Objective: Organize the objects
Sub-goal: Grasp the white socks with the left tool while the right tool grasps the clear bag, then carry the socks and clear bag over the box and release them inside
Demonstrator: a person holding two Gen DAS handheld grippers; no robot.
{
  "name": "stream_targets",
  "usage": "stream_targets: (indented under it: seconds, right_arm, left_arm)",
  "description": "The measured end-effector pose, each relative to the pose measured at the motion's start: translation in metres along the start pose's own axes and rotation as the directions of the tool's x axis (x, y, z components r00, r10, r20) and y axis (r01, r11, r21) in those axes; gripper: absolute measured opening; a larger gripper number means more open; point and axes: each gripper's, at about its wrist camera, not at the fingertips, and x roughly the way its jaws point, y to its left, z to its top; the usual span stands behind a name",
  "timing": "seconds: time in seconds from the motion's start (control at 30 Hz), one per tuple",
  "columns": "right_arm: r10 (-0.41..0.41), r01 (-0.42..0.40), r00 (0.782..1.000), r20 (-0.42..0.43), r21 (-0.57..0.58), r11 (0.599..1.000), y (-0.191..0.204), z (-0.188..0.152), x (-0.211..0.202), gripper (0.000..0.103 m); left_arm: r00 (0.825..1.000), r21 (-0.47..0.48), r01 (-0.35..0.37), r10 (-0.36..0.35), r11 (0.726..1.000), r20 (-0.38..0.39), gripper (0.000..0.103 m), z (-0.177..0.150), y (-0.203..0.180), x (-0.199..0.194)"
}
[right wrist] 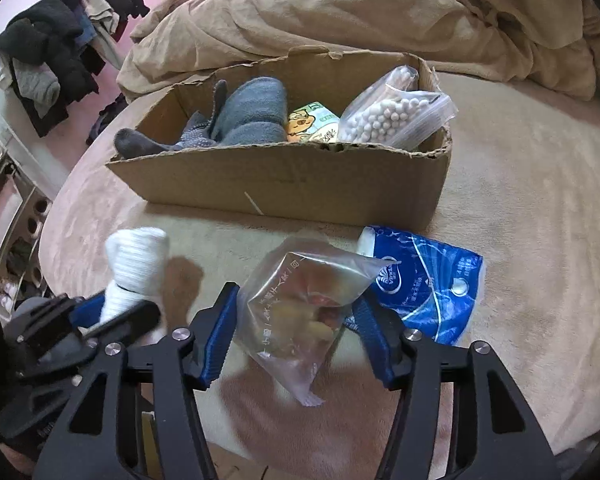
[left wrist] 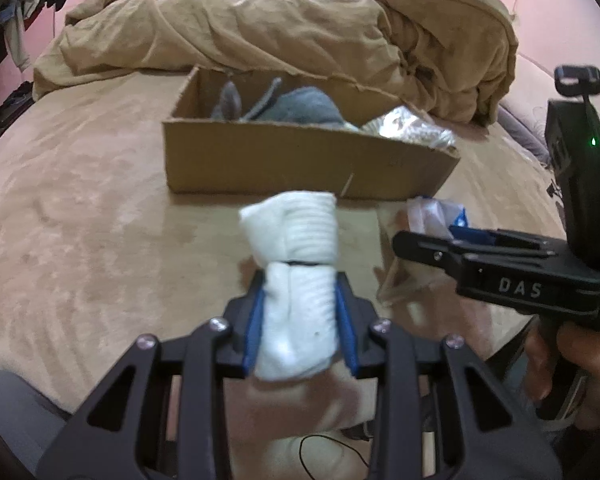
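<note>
My left gripper (left wrist: 300, 280) is shut on a rolled white sock (left wrist: 296, 280) and holds it above the bed in front of an open cardboard box (left wrist: 300, 168). The sock also shows in the right wrist view (right wrist: 136, 268). My right gripper (right wrist: 296, 300) is shut on a clear zip bag of snacks (right wrist: 300, 308), held above the bed, and it shows from the side in the left wrist view (left wrist: 412, 240). The box (right wrist: 300, 188) holds grey socks (right wrist: 244, 116), a small green packet (right wrist: 312, 122) and a zip bag of white balls (right wrist: 392, 114).
A blue tissue pack (right wrist: 424, 280) lies on the bed just in front of the box's right end. A crumpled tan duvet (left wrist: 300, 24) is heaped behind the box. Clothes (right wrist: 60, 48) hang at the far left beyond the bed edge.
</note>
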Motion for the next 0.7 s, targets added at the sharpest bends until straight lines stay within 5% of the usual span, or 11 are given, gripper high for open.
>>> stream_targets:
  seconds: [0.7]
  right_arm:
    - [0.054, -0.033, 0.982, 0.181, -0.114, 0.993, 0.055, 0.019, -0.123, 0.059]
  left_arm:
    - [0.986, -0.014, 0.026, -0.023, 1.0, 0.165, 0.033, 0.037, -0.002, -0.125]
